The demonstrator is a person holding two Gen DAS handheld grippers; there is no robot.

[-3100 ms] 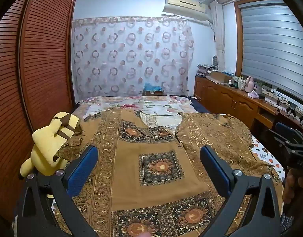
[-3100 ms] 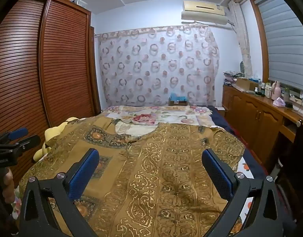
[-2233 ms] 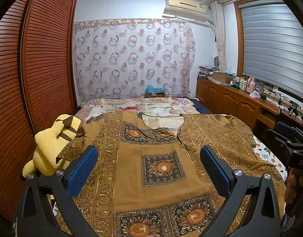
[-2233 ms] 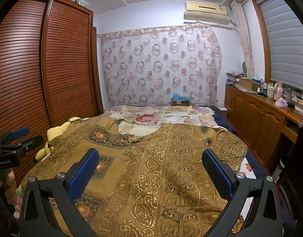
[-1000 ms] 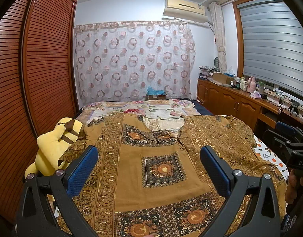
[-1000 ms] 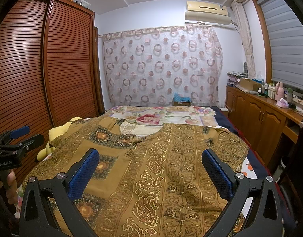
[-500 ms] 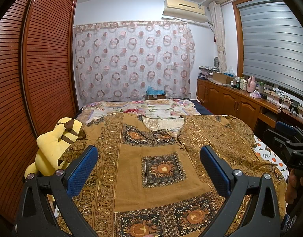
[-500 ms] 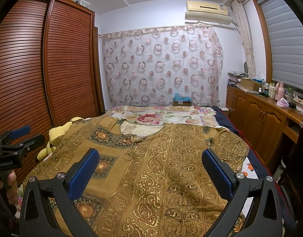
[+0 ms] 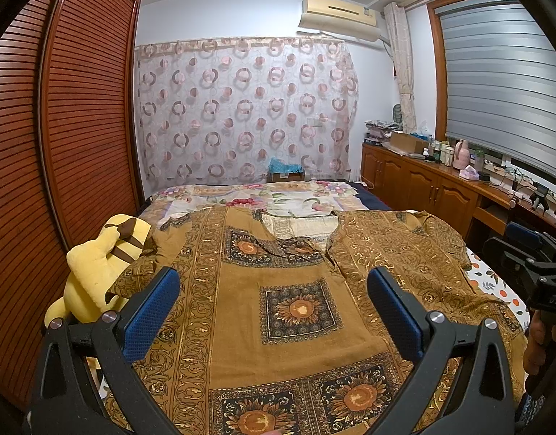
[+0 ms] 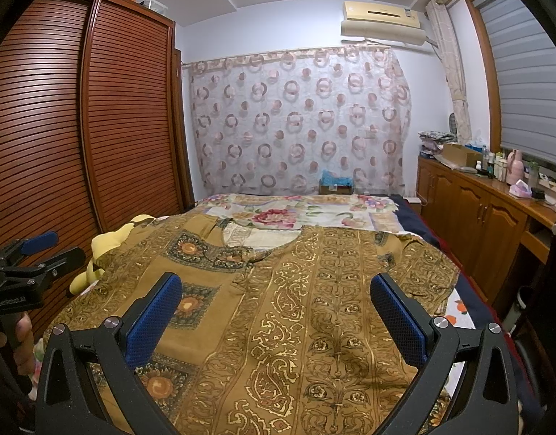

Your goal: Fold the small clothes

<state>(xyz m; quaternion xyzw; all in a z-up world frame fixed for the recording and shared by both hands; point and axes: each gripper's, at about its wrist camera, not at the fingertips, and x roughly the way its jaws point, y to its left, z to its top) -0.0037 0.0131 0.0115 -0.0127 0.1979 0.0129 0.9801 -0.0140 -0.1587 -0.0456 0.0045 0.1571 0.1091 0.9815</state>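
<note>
Left wrist view shows the left gripper [image 9: 272, 308] with its blue pads [image 9: 151, 313] wide apart and holding nothing, hovering above the brown patterned garment [image 9: 288, 330]. That garment lies spread flat on the bed [image 9: 278, 199], directly ahead of and beneath the tongs, its neckline at the far end. A yellow plush toy [image 9: 96, 272] sits just beyond the left pad, beside the garment's left sleeve. From the right wrist view, the right gripper [image 10: 276, 311] is likewise spread wide and empty, over the gold-scrolled right half of the cloth, with the right sleeve [image 10: 422, 264] ahead of its right pad.

Folding looks not yet begun. A good start would be for each gripper to drop to its own side edge or sleeve, pinch only the top layers without catching the bedspread, and then carry the cloth inward toward the centre line. Keep the left approach clear of the toy, since dragging it would wrinkle the sleeve. Thin fabric like this likely slips, so close the pads well in from the edge.
</note>
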